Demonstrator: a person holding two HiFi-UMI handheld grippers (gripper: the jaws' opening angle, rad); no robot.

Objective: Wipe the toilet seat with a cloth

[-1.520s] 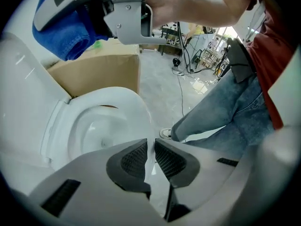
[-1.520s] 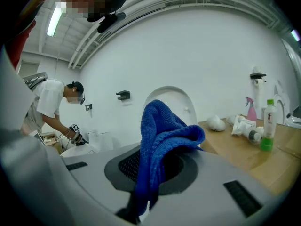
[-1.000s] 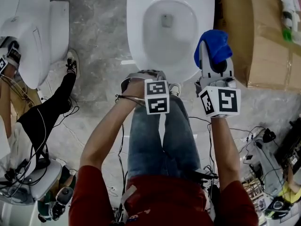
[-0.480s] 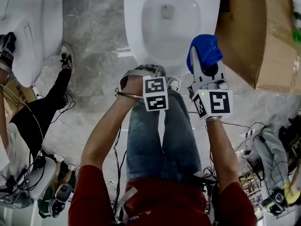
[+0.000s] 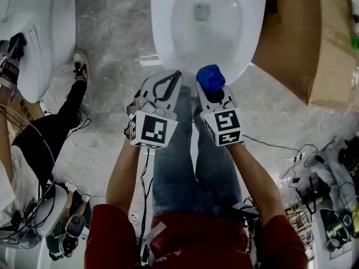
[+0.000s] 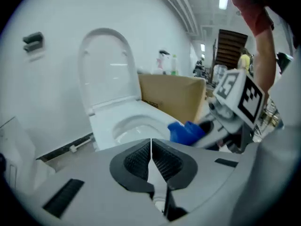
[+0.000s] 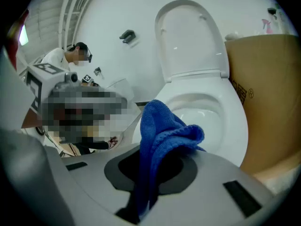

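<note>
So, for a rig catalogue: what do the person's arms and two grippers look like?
Both the left gripper and the right gripper are light grey shells, black around the jaws, each carrying a white cube printed with black square markers. A thin black cable trails from the left one. The person wears a red short-sleeved top; forearms are bare.

place: we call it a workshop / recording hall | cues: toilet [image 5: 168,32] and second toilet [image 5: 33,49] side by side, cardboard box [image 5: 303,43], loose cables [image 5: 295,162] on marbled floor [image 5: 112,32]
</note>
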